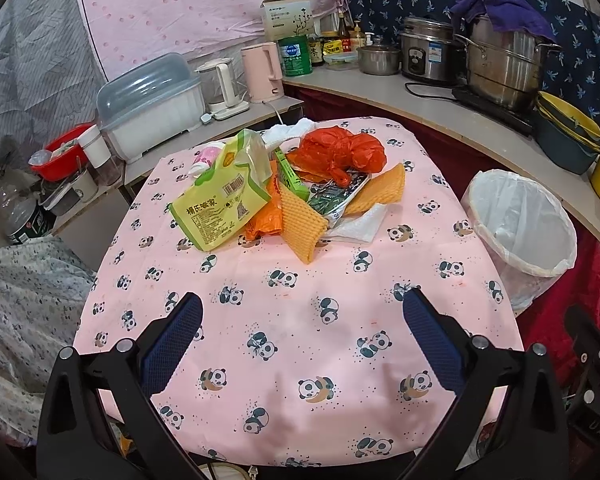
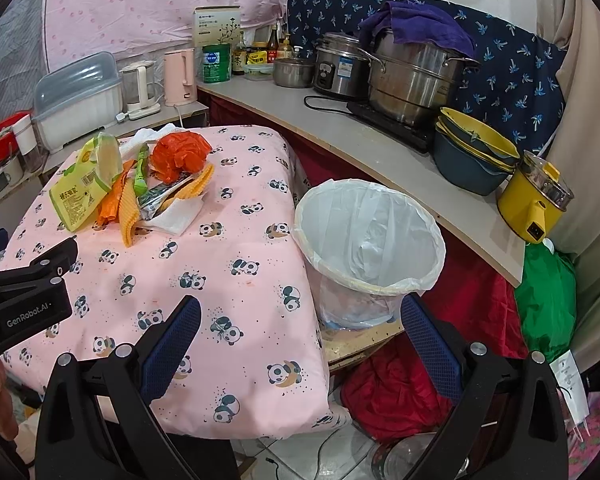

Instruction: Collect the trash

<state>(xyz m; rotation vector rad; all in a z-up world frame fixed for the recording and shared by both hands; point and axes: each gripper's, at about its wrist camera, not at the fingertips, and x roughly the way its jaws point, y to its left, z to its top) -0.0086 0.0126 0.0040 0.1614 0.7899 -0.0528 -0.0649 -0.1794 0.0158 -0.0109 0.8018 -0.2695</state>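
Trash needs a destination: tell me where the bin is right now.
The white-lined bin stands on the floor off the table's right edge, below the curved counter; the left wrist view shows it at far right.

The left gripper [image 1: 302,312] hangs with its jaws spread wide, nothing between the blue pads [image 1: 172,344]. The right gripper [image 2: 300,314] is likewise wide apart and holds nothing. In the right wrist view the left gripper's black body shows at the left edge, level with the right.
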